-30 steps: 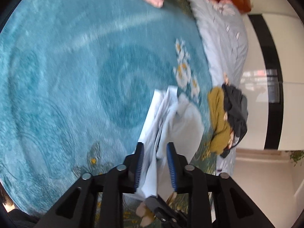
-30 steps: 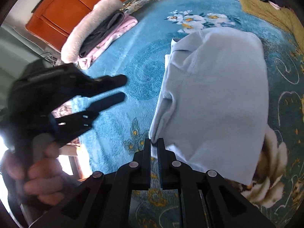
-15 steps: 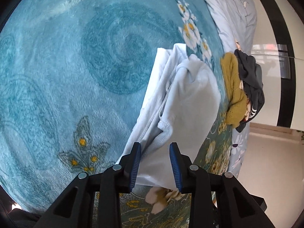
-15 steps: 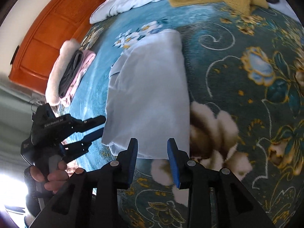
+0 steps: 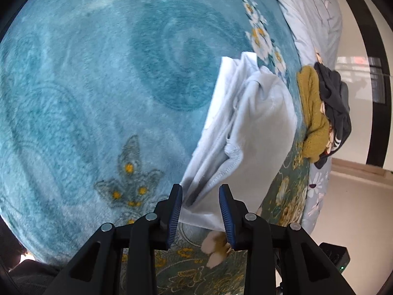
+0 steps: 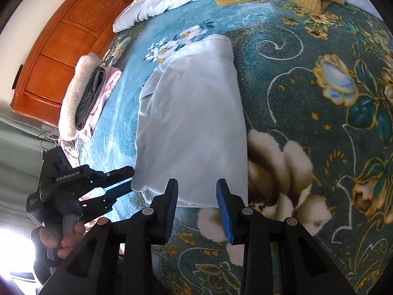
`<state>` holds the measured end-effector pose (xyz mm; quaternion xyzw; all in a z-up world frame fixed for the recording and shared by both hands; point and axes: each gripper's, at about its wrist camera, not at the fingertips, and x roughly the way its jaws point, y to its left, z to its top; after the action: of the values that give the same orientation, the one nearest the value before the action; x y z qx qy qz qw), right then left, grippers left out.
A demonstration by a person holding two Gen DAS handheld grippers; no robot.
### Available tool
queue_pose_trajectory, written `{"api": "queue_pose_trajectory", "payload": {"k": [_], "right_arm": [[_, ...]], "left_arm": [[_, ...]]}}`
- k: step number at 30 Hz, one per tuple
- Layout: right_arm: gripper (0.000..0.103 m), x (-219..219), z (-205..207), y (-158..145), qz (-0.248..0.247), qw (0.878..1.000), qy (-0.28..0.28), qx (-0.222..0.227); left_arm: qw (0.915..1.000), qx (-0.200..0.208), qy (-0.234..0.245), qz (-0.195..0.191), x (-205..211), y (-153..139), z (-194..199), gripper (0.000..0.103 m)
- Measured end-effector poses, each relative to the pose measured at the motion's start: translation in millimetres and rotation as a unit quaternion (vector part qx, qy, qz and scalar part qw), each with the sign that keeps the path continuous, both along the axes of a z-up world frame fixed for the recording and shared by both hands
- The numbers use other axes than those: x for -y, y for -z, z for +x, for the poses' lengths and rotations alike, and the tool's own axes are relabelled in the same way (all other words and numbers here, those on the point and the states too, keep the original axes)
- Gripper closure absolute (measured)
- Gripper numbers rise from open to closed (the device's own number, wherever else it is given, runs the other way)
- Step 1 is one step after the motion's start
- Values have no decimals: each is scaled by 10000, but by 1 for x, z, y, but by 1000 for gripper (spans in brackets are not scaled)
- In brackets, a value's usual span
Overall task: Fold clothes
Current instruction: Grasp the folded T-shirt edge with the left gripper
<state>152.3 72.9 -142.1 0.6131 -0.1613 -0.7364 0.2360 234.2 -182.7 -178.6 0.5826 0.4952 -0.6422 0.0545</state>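
Over the folded garment (image 6: 194,127), both hand-held grippers seemingly empty

orange wooden headboard (image 6: 61,49), teal floral blanket (image 5: 98,86)

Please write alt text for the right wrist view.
An open right hand-held gripper hovers at the near edge of a folded pale blue shirt on a teal floral blanket. The left hand-held gripper, also open, sits beside the shirt's left corner.
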Motion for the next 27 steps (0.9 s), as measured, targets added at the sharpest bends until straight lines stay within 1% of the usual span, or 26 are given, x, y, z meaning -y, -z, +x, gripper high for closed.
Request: {"api": "queue_pose_trajectory", "payload": {"k": [5, 9, 14, 17, 18, 19, 20, 22, 24, 27], "right_arm": [[70, -3, -1, 2, 29, 10000, 30, 23], [70, -5, -1, 4, 31, 10000, 74, 59], [70, -6, -2, 8, 31, 9999, 80, 89], [70, -6, -3, 9, 12, 9999, 107, 110], [70, -5, -3, 9, 4, 9999, 119, 121], [70, -5, -4, 10, -1, 9998, 137, 131], [70, -4, -4, 9, -8, 9998, 147, 135], [70, -3, -4, 8, -24, 9998, 154, 140], [70, -1, -4, 7, -22, 9999, 126, 113], [70, 0, -2, 4, -22, 9999, 82, 57]], "left_arm": [[9998, 140, -24, 139, 2, 6, 3, 69], [9998, -42, 81, 162, -3, 1, 0, 71], [9994, -144, 254, 196, -10, -1, -6, 71], [9993, -150, 300, 179, -12, 0, -8, 74], [9993, -130, 313, 169, -13, 2, -9, 78], [9993, -111, 326, 159, -14, 3, -10, 87], [9993, -91, 338, 148, -15, 4, -11, 93], [9991, -168, 381, 96, -17, 0, -12, 98], [9987, -283, 430, 32, -18, -6, -12, 98], [9965, -534, 621, -161, -23, -27, -7, 99]]}}
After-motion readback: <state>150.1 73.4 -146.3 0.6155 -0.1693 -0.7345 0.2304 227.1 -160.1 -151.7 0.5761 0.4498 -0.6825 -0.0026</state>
